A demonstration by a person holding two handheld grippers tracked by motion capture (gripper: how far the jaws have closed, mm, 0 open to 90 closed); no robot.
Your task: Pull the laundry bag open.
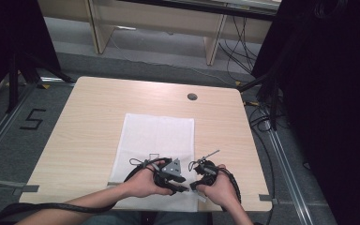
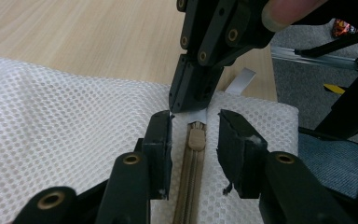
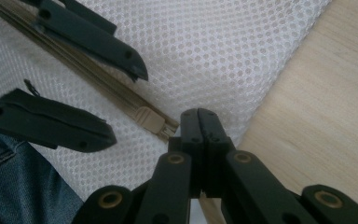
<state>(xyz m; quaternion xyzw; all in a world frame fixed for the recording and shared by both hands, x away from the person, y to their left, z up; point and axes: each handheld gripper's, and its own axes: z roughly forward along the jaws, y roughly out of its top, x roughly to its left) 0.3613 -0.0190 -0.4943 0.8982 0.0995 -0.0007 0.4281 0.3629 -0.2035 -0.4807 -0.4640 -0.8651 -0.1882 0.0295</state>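
A white mesh bag [image 1: 157,136] lies flat on the wooden table [image 1: 93,117], its beige zipper running along the near edge. My left gripper [image 2: 196,123] is open, one jaw on each side of the zipper slider [image 2: 196,139], pads clear of it. My right gripper [image 3: 199,114] is shut, its tips down on the bag's fabric [image 3: 214,56] just past the zipper's end. From the right gripper view the slider [image 3: 149,119] lies between the left gripper's [image 3: 127,106] spread jaws. In the high view both grippers, left [image 1: 183,183] and right [image 1: 193,186], meet tip to tip at the bag's near right corner.
The table's near edge runs right beneath both hands, with the person's jeans [image 3: 18,186] below it. A round cable hole [image 1: 192,97] sits at the far middle of the table. Dark stands and cables flank the table on the floor.
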